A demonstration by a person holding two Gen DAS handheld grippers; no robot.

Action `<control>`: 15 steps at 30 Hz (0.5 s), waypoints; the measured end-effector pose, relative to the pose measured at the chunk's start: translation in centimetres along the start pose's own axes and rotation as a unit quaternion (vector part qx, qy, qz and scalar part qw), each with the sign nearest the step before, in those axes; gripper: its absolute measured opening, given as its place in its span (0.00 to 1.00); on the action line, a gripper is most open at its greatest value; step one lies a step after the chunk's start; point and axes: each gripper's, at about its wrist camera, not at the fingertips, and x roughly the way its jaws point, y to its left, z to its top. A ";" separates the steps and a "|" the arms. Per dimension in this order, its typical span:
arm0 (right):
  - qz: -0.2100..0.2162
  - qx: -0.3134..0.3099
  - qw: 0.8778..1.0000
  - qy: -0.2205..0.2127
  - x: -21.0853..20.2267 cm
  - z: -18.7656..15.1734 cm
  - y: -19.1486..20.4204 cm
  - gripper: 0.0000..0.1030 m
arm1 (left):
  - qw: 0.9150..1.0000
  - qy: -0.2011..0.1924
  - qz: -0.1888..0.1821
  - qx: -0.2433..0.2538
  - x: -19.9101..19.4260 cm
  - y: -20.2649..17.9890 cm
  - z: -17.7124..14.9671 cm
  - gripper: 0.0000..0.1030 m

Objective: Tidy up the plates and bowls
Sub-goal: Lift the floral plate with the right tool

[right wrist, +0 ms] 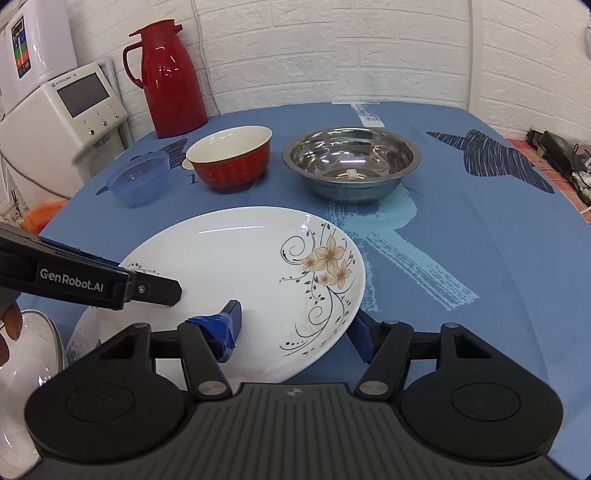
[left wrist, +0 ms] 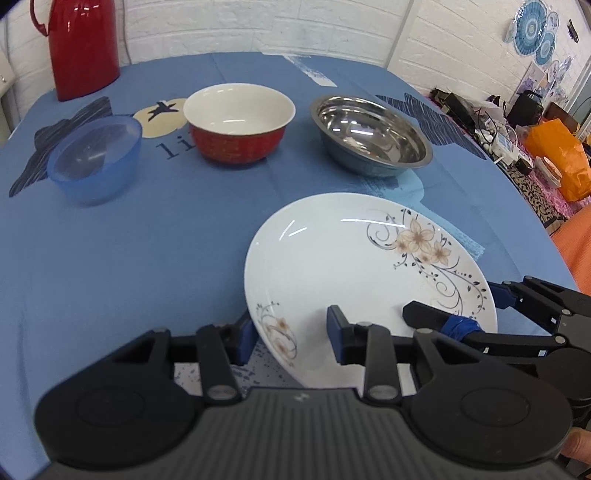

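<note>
It looked like a lived-in home dining corner rather than any lab. A round table [right wrist: 461,258] wore a blue printed cloth, and a red thermos jug [right wrist: 170,77] stood at its far edge against a white brick-pattern wall [right wrist: 332,48]. A white countertop appliance with a small screen [right wrist: 74,110] sat just beside the table. Off to the other side, a cluttered surface held an orange plastic bag [left wrist: 557,155] and cables, and blue patterned decorative plates [left wrist: 535,33] hung on the wall above.
</note>
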 end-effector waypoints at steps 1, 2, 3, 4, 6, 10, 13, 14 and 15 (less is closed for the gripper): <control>0.003 0.004 1.000 0.006 0.2 -0.1 -0.2 0.48 | 1.000 0.003 -0.001 -0.001 0.1 0.0 -0.1 0.31; 0.006 0.012 1.000 0.011 0.4 -0.2 -0.4 0.48 | 1.000 0.003 -0.002 -0.001 0.2 0.0 -0.2 0.31; 0.010 0.019 1.000 0.014 0.6 -0.3 -0.6 0.48 | 1.000 0.003 -0.004 -0.003 0.2 0.1 -0.2 0.31; 0.013 0.025 1.000 0.013 0.8 -0.3 -0.8 0.48 | 1.000 0.005 -0.006 -0.008 0.4 0.3 -0.2 0.30; 0.014 0.031 0.999 0.011 1.0 -0.1 -0.9 0.48 | 1.000 0.009 -0.008 -0.016 0.9 0.6 -0.1 0.30; 0.000 -0.004 1.000 0.024 1.8 0.6 -0.3 0.52 | 1.000 0.003 -0.004 -0.012 1.1 0.3 0.1 0.30; -0.003 -0.011 1.000 0.019 2.2 0.8 -0.3 0.55 | 1.000 0.002 -0.008 -0.012 1.1 0.5 0.2 0.30; -0.006 -0.014 1.000 0.016 2.4 0.9 -0.4 0.55 | 1.000 0.002 -0.010 -0.013 1.1 0.6 0.2 0.30; -0.006 -0.018 1.000 0.015 2.5 1.0 -0.4 0.56 | 1.000 0.003 -0.012 -0.015 1.1 0.6 0.2 0.31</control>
